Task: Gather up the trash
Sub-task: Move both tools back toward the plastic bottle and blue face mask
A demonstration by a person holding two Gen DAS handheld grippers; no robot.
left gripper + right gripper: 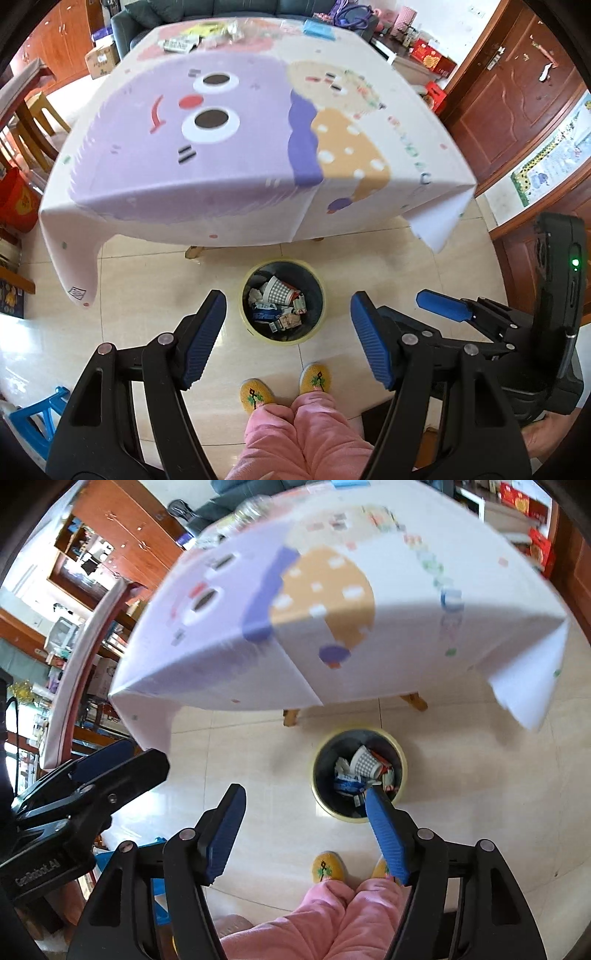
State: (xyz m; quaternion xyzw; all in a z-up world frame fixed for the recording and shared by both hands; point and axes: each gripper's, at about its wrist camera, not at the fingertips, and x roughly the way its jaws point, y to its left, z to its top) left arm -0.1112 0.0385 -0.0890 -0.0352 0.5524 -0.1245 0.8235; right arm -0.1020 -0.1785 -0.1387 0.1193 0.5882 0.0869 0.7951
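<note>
**Both jaws empty above the bin**

The left gripper (288, 339) and right gripper (306, 834) hang wide open, holding nothing. Beyond them the trash bin (282, 338) holds wrappers, apparently just dropped. Behind the bin, remaining litter (207, 35) waits on the surface's (258, 206) far edge.

Left gripper (288, 332) empty, jaws wide apart, right gripper (306, 827) likewise, both aimed downward

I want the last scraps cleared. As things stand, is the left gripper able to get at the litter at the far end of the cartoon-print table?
Probably not from here. The open, empty left gripper hangs over the yellow-rimmed bin; the litter lies across the whole table.
</note>
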